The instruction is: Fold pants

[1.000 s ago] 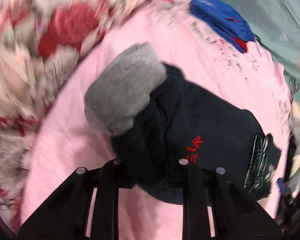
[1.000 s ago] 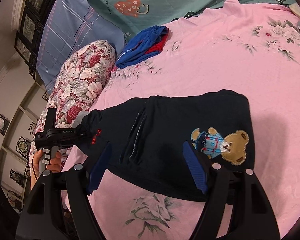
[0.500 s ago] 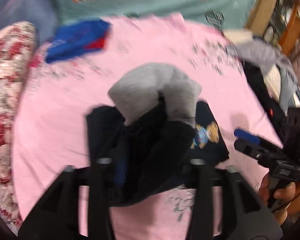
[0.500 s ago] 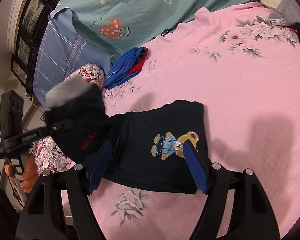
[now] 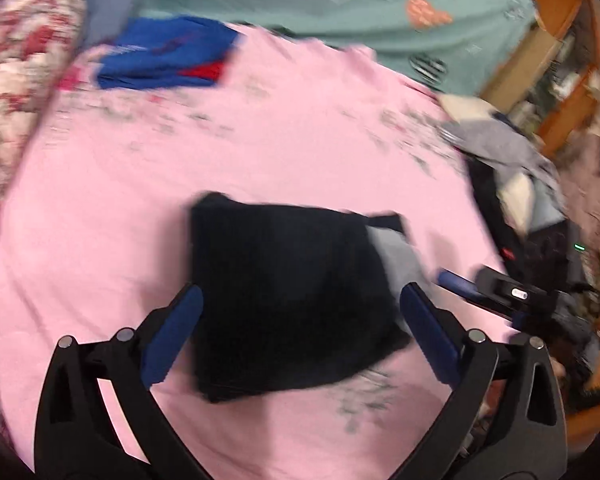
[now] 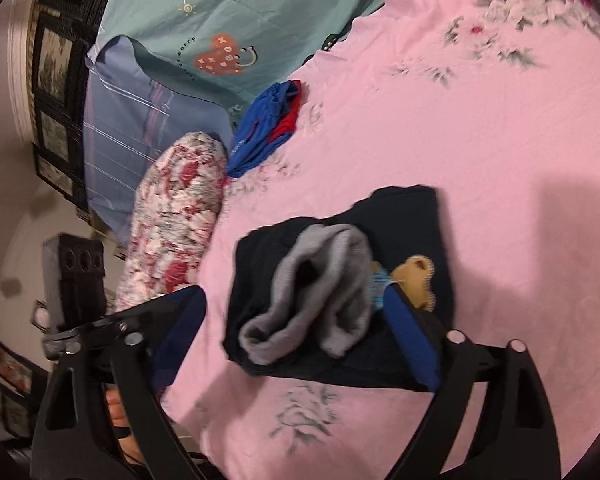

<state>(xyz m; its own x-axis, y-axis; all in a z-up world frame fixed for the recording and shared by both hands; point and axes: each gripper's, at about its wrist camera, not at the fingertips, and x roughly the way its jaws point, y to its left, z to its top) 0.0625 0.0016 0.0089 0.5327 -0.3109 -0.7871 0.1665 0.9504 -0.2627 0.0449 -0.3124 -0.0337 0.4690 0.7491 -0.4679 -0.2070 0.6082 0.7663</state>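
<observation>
— Two sets of tongs were over the pink bed sheet point(image 6: 480, 152). What else lay around?

— A folded blue and red garment point(image 6: 266, 128) lay far up the sheet, beside a flowery pillow point(image 6: 176, 224). A heap of loose clothes point(image 5: 512, 168) sat at the bed's right edge. Nothing lay on top of the pants, and I saw no box or basket.

— Where were the pants?

— The dark pants point(image 6: 340, 288) lay folded in the middle of the sheet, in a squarish bundle. Their grey cuffs point(image 6: 320, 300) rested on top, pointing toward the right gripper point(image 6: 296, 340). A bear patch point(image 6: 416, 280) peeked out beside them. The bundle had no clear long side.

— And the tongs?

— The left gripper point(image 5: 300, 332) had just been opening and stood wide, with the bundle between its blue fingers point(image 5: 172, 336) but not pinched. The right one had just been opening too, wide and holding nothing.
</observation>
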